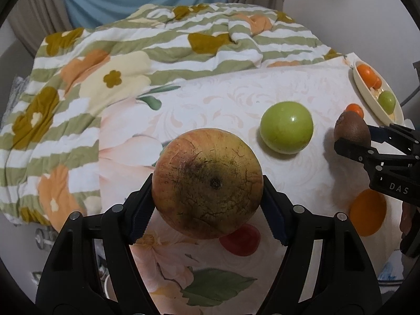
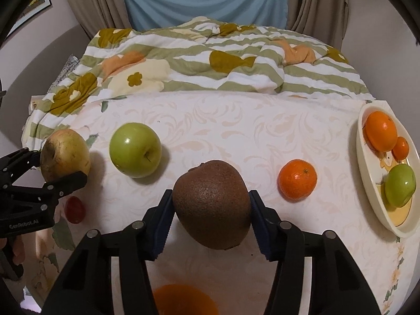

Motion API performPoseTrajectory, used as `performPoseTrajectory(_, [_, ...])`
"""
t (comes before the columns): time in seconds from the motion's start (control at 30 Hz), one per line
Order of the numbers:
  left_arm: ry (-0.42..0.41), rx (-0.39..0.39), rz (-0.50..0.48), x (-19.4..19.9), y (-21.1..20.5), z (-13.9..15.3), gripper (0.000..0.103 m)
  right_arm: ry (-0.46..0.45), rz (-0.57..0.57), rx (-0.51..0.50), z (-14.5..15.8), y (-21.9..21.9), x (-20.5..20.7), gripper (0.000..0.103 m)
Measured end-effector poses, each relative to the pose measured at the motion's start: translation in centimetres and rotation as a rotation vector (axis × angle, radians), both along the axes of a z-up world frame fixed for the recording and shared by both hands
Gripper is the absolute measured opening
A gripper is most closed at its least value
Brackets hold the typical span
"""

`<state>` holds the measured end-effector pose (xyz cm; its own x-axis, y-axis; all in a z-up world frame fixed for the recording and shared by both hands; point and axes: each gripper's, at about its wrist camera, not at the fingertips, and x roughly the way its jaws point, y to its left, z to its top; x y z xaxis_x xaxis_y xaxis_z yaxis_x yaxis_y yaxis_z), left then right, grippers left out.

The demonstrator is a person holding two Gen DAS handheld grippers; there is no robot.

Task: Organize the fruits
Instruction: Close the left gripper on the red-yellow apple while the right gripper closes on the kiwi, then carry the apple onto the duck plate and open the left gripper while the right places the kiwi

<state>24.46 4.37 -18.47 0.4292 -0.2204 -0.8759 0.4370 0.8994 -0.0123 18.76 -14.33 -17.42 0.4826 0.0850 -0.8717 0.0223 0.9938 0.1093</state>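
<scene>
My left gripper (image 1: 207,191) is shut on a large mottled red-yellow apple (image 1: 207,183) and holds it above the bed sheet; it also shows in the right wrist view (image 2: 65,155). My right gripper (image 2: 211,210) is shut on a brown kiwi (image 2: 212,204), which shows in the left wrist view (image 1: 351,130) too. A green apple (image 2: 135,149) lies on the sheet between the two grippers. A tangerine (image 2: 297,179) lies to the right of the kiwi. A cream plate (image 2: 367,173) at the far right holds an orange (image 2: 380,131), a small tangerine (image 2: 401,148) and a green apple (image 2: 400,185).
A small red fruit (image 2: 74,210) lies under the left gripper. A blurred orange fruit (image 2: 183,299) sits below the right gripper. A striped floral quilt (image 2: 210,60) is bunched along the back of the bed. Curtains hang behind it.
</scene>
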Motion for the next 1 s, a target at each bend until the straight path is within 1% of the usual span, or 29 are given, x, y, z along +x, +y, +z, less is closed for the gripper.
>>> performPoseTrajectory(0.3, [-0.026, -0.02, 0.016, -1.0, -1.3, 3.8, 0.081, -0.056, 0.013, 0.014, 3.6, -1.6, -1.2, 0.052])
performPoseTrajectory(0.5, [-0.042, -0.042, 0.015, -2.1, -4.2, 6.6, 0.081, -0.08, 0.001, 0.022, 6.0, -4.6, -2.9, 0.052])
performPoseTrajectory(0.77, [-0.071, -0.09, -0.015, -3.9, -11.3, 10.1, 0.081, -0.105, -0.037, 0.014, 9.0, -11.4, -5.7, 0.052])
performPoseTrajectory(1.0, [-0.085, -0.115, -0.04, -5.1, -19.0, 11.3, 0.081, -0.12, -0.067, 0.012, 10.1, -17.8, -7.5, 0.052])
